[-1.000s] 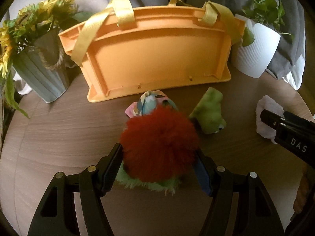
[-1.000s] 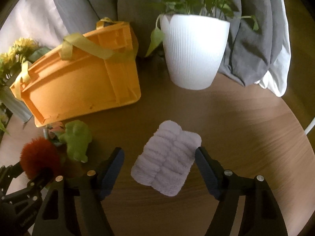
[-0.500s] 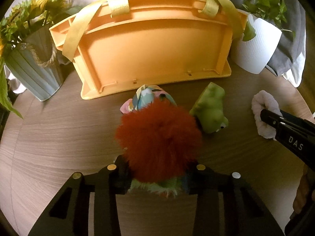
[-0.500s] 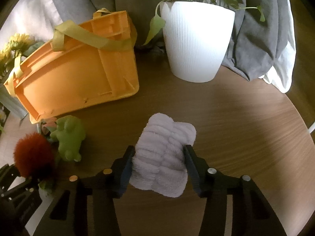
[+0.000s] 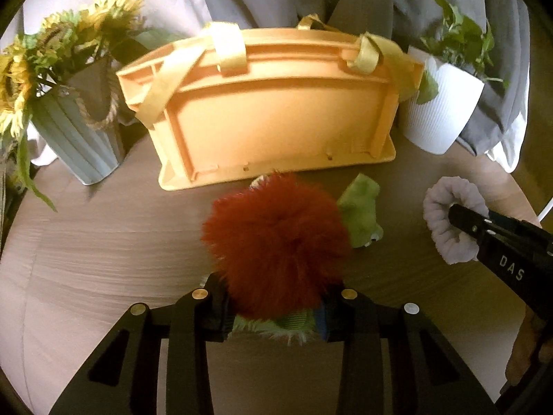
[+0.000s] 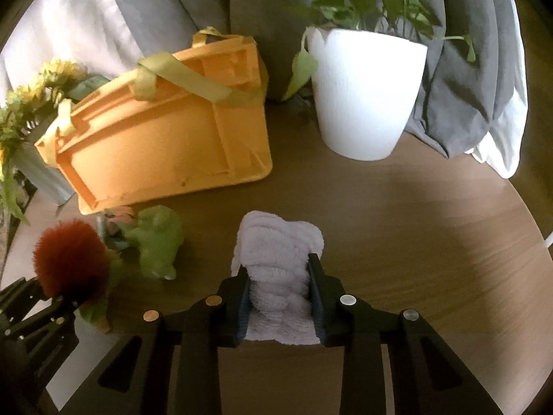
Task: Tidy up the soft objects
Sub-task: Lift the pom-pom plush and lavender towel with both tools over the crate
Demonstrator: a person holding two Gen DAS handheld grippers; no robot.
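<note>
1. Round wooden bench (image 6: 432, 235) fills both of my views, backed by grey and white drapes, with an orange basket (image 5: 273, 117) tipped on its side, a white plant pot (image 6: 363, 93) and a grey vase of sunflowers (image 5: 79, 131) along the back.
2. My left gripper (image 5: 273, 314) is clenched on the red pompom toy (image 5: 276, 245); a second ago its jaws stood wide on either side, and they closed on it early in that second.
3. That toy now hides most of the multicoloured soft thing behind it, which showed clearly a second ago.
4. My right gripper (image 6: 279, 297) is grasping the lavender plush roll (image 6: 280, 263). Its jaws have just been closing, and the roll, flat between them a second ago, is now squeezed narrow.
5. Green plush frog (image 6: 157, 238) lies untouched on the bench in front of the basket, between the two held things, as before.
</note>
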